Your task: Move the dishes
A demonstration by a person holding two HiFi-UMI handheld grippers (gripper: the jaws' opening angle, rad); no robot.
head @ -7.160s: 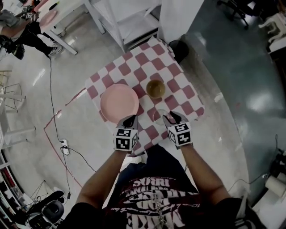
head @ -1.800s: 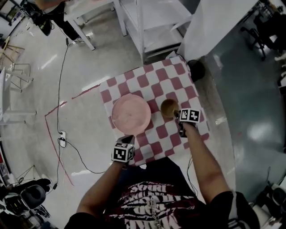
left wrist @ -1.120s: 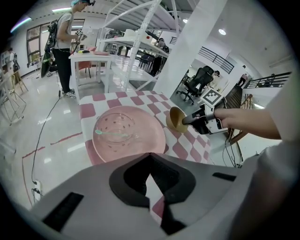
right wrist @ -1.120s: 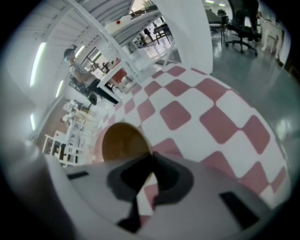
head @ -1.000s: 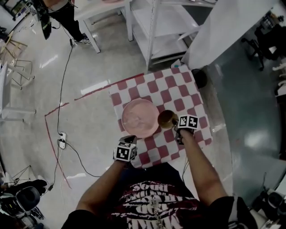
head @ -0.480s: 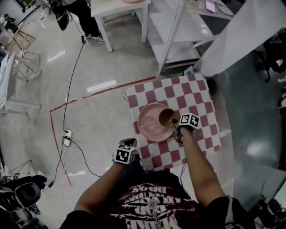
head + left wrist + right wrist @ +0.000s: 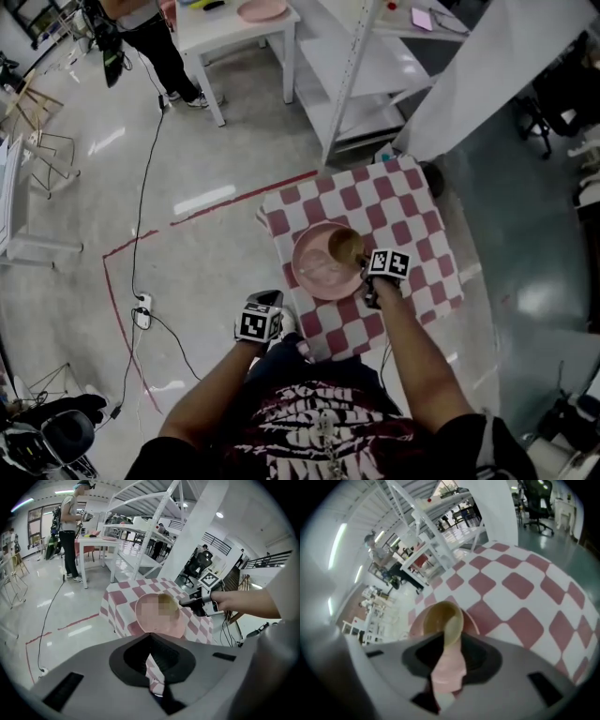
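L tongs low left, off the near-left corner of the red-and-white checked cloth, over the floor, well apart from the dishes. Jaws all but pressed together, just a thin sliver btwn them, nothing pinched.

Pink plate on the near-left part of the cloth. Yellowish bowl sitting on the plate's right side.

R tongs just beside the bowl, on its near-right. Jaws spread, just been opening. Bowl's near rim right at the tips w/ pads not pressing on it. Pink of the plate showing through the gap.

Black-and-white square patterns on both tongs' cubes. White print on the dark shirt at bottom, too blurred to read.
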